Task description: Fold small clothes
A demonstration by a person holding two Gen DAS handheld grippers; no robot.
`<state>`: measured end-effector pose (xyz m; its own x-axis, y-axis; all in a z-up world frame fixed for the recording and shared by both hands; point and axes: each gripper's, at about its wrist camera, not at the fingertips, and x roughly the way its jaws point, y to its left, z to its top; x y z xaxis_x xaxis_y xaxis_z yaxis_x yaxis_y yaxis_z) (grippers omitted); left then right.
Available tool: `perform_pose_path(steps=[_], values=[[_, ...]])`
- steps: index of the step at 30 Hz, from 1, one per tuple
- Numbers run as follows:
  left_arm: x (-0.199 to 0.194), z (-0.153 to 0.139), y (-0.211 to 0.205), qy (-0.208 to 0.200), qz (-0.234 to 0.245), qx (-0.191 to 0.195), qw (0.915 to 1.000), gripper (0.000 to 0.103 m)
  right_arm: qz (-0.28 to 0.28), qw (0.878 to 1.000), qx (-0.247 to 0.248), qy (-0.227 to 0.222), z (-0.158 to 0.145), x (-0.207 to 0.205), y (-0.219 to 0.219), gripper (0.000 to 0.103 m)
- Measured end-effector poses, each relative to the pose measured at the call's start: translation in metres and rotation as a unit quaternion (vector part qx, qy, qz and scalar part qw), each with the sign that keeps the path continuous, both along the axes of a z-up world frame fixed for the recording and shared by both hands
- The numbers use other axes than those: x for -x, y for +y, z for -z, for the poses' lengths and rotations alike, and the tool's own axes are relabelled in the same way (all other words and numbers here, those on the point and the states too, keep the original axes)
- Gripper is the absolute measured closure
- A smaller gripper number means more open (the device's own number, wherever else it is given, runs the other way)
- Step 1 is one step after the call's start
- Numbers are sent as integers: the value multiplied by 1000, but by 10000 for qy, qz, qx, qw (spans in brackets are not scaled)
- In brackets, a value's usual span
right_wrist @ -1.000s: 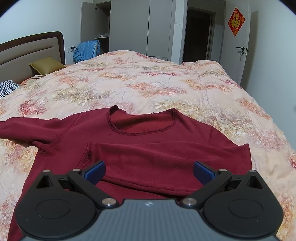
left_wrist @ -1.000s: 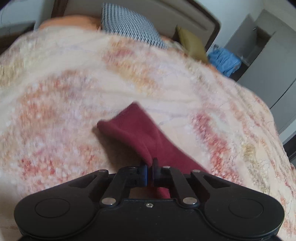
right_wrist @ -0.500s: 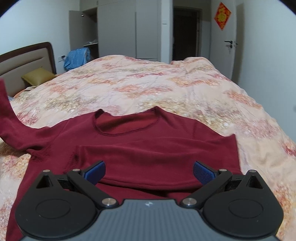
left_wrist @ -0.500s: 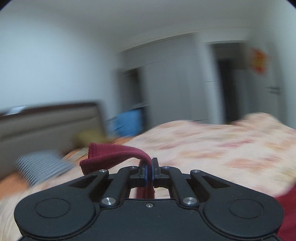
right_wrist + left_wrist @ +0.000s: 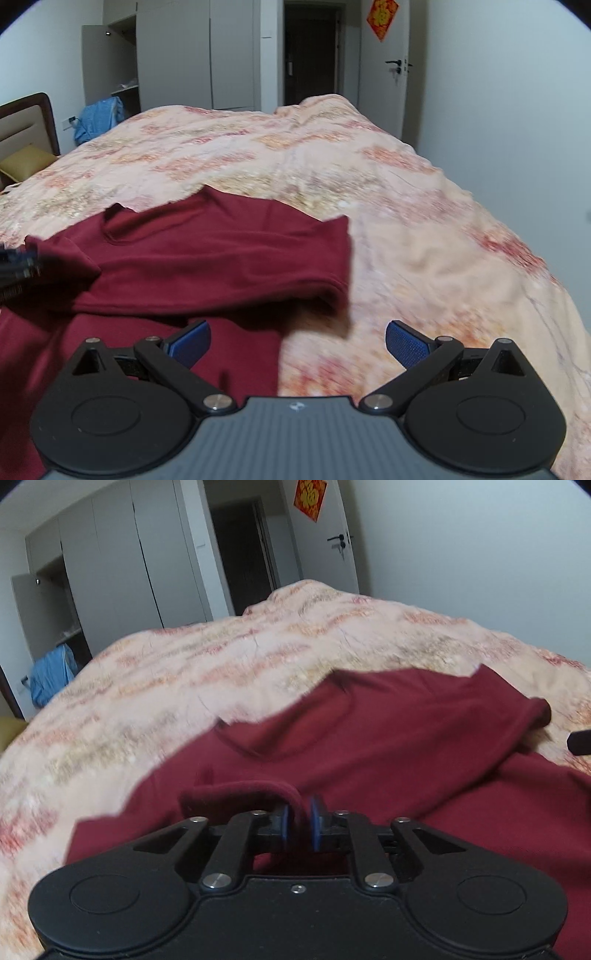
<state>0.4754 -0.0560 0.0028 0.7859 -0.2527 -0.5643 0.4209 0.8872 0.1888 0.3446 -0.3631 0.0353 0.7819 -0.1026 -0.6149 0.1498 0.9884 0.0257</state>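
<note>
A dark red sweater lies flat on the floral quilt, neck away from me, with its right sleeve folded across the chest. My left gripper hovers low over the sweater's left part. Its jaws are opening, and the left sleeve's cuff still hangs loosely between the blue pads. In the right wrist view that gripper shows at the left edge. My right gripper stands wide open with nothing in it, above the sweater's right edge where it meets the quilt.
The quilt covers the whole bed. A headboard and an olive pillow are at the far left, with a blue cloth by the open wardrobe. A dark doorway and a white door are beyond the bed.
My left gripper swung the left sleeve from out on the quilt over onto the sweater's body, and its pads have parted. My right gripper shifted right to the sweater's edge.
</note>
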Motion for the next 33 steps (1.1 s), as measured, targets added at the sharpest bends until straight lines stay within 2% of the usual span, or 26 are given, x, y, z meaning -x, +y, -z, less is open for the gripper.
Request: perform_pose_path(steps=[1, 6, 10, 12, 14, 17, 19, 24, 29, 33], values=[[3, 1, 2, -5, -17, 8, 10000, 83, 16, 10000, 9, 11, 1, 3, -2, 0], [6, 0, 11, 181, -128, 124, 9997, 63, 74, 9999, -17, 90, 8, 10, -8, 0], [9, -8, 7, 267, -191, 194, 9993, 55, 101, 9998, -121, 119, 11, 12, -6, 0], [11, -12, 7, 235, -203, 217, 9993, 44, 68, 9998, -123, 111, 9, 13, -3, 0], [14, -18, 9, 212, -151, 305, 9992, 26, 18, 9999, -101, 86, 7, 14, 0, 0], [24, -28, 11, 106, 67, 413, 9991, 12, -47, 10000, -50, 61, 2, 15, 4, 0], [32, -34, 10, 20, 150, 389, 9991, 7, -60, 10000, -2, 55, -1, 15, 7, 0], [49, -48, 19, -31, 39, 531, 9986, 1, -115, 9999, 9, -15, -9, 16, 16, 0], [62, -63, 46, 51, -579, 680, 9960, 1, -318, 9991, 296, 25, -20, 10, 39, 0], [71, -72, 72, -41, -1035, 733, 9919, 1, -525, 9983, 181, -191, -36, 12, 60, 0]])
